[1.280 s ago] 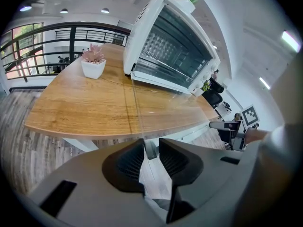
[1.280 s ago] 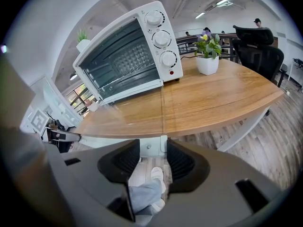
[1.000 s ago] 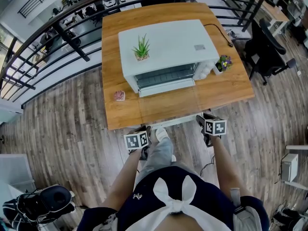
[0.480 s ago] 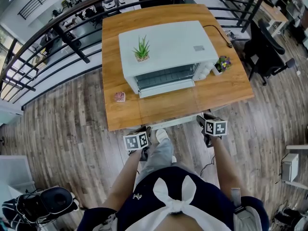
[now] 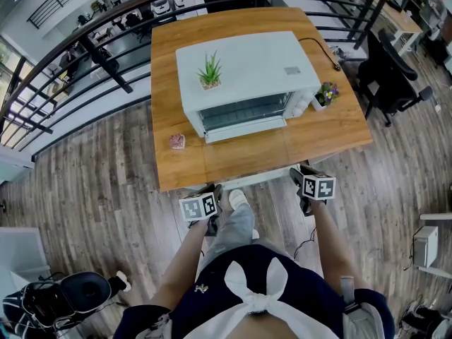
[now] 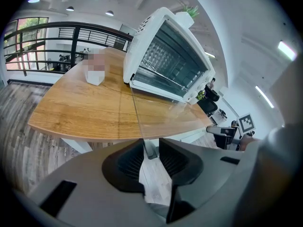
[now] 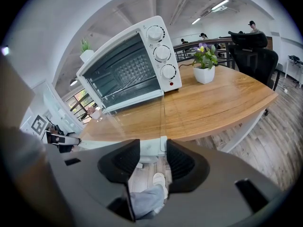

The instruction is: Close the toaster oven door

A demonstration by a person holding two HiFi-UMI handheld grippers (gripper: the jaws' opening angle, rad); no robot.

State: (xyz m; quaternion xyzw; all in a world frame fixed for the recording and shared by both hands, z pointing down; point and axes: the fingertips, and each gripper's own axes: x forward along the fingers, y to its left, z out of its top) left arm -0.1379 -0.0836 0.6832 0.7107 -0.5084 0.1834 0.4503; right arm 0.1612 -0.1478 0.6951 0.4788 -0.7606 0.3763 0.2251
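A white toaster oven (image 5: 247,69) stands on the wooden table (image 5: 332,136), its glass door (image 5: 247,150) folded down flat toward the front edge. The door's white handle (image 5: 251,180) runs along that edge. My left gripper (image 5: 212,191) is at the handle's left end and my right gripper (image 5: 296,175) at its right end. In the left gripper view, the left gripper (image 6: 150,157) has the handle's end piece (image 6: 150,150) between narrow jaws. In the right gripper view, the white handle (image 7: 151,148) fills the gap of the right gripper (image 7: 152,157).
A small succulent (image 5: 208,73) sits on top of the oven. A pink pot (image 5: 176,141) stands left of the door and a flower pot (image 5: 327,94) right of the oven. A black office chair (image 5: 388,69) is at the right, a railing (image 5: 106,55) behind. My shoe (image 5: 236,198) is under the edge.
Both grippers and the oven door stay where they were. Only a dark object on the floor at the lower left has shifted.
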